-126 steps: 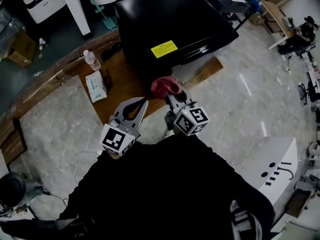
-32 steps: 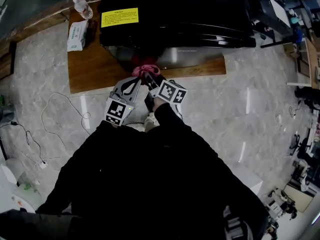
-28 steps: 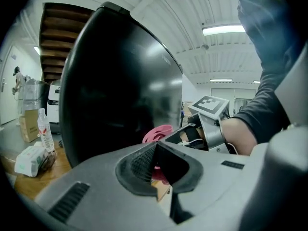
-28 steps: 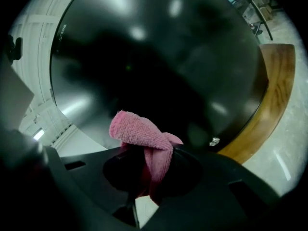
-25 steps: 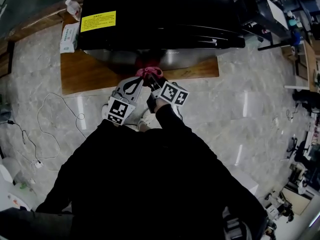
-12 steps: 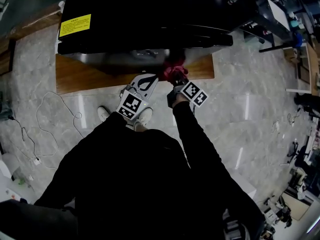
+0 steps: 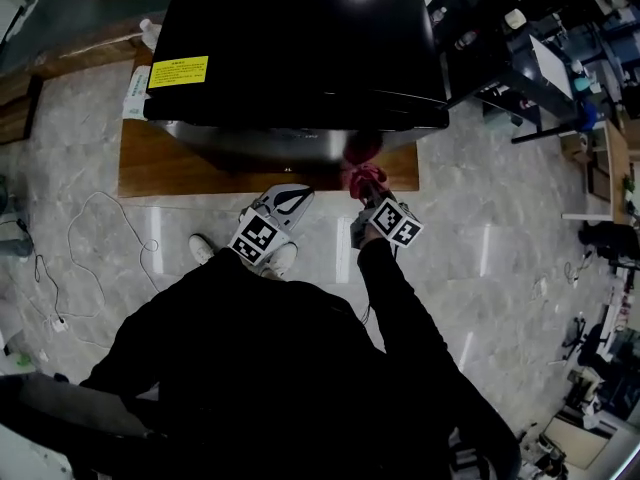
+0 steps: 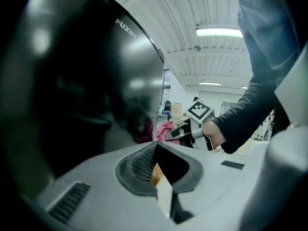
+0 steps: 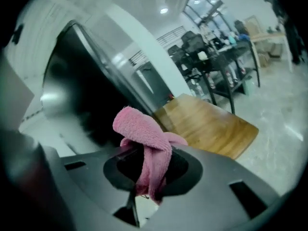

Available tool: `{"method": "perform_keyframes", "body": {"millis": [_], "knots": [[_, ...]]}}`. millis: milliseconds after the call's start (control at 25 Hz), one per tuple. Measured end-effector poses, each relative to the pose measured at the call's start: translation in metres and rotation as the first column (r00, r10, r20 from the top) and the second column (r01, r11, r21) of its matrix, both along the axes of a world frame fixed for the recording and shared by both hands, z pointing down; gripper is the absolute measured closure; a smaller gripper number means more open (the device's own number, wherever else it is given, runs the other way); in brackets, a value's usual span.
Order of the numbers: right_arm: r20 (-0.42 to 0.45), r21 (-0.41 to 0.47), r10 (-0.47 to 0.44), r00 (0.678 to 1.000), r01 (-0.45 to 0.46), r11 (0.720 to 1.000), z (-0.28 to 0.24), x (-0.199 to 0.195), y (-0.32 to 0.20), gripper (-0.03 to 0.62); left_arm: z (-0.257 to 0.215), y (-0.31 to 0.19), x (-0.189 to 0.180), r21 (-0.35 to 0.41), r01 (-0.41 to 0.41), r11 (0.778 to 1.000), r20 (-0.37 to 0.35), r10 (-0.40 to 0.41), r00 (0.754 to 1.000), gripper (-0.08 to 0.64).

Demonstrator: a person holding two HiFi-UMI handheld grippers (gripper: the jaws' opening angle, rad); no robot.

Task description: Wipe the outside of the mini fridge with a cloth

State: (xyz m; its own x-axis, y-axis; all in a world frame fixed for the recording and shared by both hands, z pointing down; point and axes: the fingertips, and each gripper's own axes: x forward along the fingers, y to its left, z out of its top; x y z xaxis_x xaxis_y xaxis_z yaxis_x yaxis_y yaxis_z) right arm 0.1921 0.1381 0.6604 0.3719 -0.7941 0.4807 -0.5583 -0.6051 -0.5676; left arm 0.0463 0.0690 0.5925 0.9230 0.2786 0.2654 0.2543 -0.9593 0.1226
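Observation:
The black mini fridge (image 7: 300, 38) stands on a low wooden platform (image 7: 150, 168), with a yellow label (image 7: 178, 71) on its top. My right gripper (image 7: 366, 187) is shut on a bunched pink cloth (image 7: 361, 172), which is pressed against the glossy front near its right corner. In the right gripper view the cloth (image 9: 144, 129) hangs between the jaws (image 9: 149, 165) beside the fridge's dark front (image 9: 82, 95). My left gripper (image 7: 296, 194) is shut with nothing in it, just short of the fridge front (image 8: 72, 81). The left gripper view also shows its jaws (image 8: 155, 150), the cloth (image 8: 164, 129) and the right gripper (image 8: 182, 131).
A water bottle (image 7: 150, 30) and a tissue pack (image 7: 137, 78) lie on the platform left of the fridge. Loose cables (image 7: 70, 258) trail over the marble floor at left. Black desks (image 7: 520, 58) with small items stand close to the right. A white shoe (image 7: 205, 248) is below the platform.
My right gripper has carried the pink cloth rightward along the fridge's front, from the middle to near the right corner. The left gripper has followed, still shut. The view has shifted.

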Motion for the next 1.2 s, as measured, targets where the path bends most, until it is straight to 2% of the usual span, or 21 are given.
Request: {"method": "perform_keyframes", "body": {"millis": [80,200,320,480,600,720,920,1200], "knots": [[-0.125,-0.03,-0.163,0.979,0.161,0.987,-0.033,-0.033,-0.011,0.508,-0.007,0.0,-0.014,-0.006,-0.023,1.0,-0.001,0.023,1.0,0.557],[-0.2,-0.001,-0.325,0.924,0.331,0.944,-0.082,-0.095,-0.021,0.508,-0.018,-0.002,-0.046,-0.04,-0.02,0.999,0.006,0.02,1.0,0.557],[-0.256,0.042,-0.401,0.88,0.424,0.905,-0.125,-0.136,-0.033,0.508,-0.037,-0.018,-0.066,-0.068,0.031,0.997,-0.018,-0.032,0.999,0.557],[-0.344,0.037,-0.482,0.806,0.525,0.851,-0.158,-0.165,-0.048,0.508,-0.076,-0.035,-0.077,-0.075,0.089,0.993,-0.082,-0.095,0.992,0.557],[-0.404,0.034,-0.528,0.747,0.589,0.808,-0.181,-0.187,-0.06,0.508,-0.103,-0.041,-0.087,-0.055,0.106,0.993,-0.12,-0.112,0.986,0.557],[-0.451,0.075,-0.538,0.713,0.63,0.773,-0.212,-0.205,-0.075,0.508,-0.123,-0.044,-0.105,-0.043,0.119,0.992,-0.124,-0.123,0.985,0.557],[-0.499,0.122,-0.541,0.678,0.672,0.73,-0.239,-0.228,-0.091,0.508,-0.143,-0.051,-0.14,-0.035,0.179,0.983,-0.131,-0.182,0.975,0.558],[-0.507,0.113,-0.582,0.636,0.718,0.687,-0.235,-0.263,-0.108,0.508,-0.16,-0.067,-0.171,-0.024,0.242,0.97,-0.149,-0.242,0.959,0.557]]}}
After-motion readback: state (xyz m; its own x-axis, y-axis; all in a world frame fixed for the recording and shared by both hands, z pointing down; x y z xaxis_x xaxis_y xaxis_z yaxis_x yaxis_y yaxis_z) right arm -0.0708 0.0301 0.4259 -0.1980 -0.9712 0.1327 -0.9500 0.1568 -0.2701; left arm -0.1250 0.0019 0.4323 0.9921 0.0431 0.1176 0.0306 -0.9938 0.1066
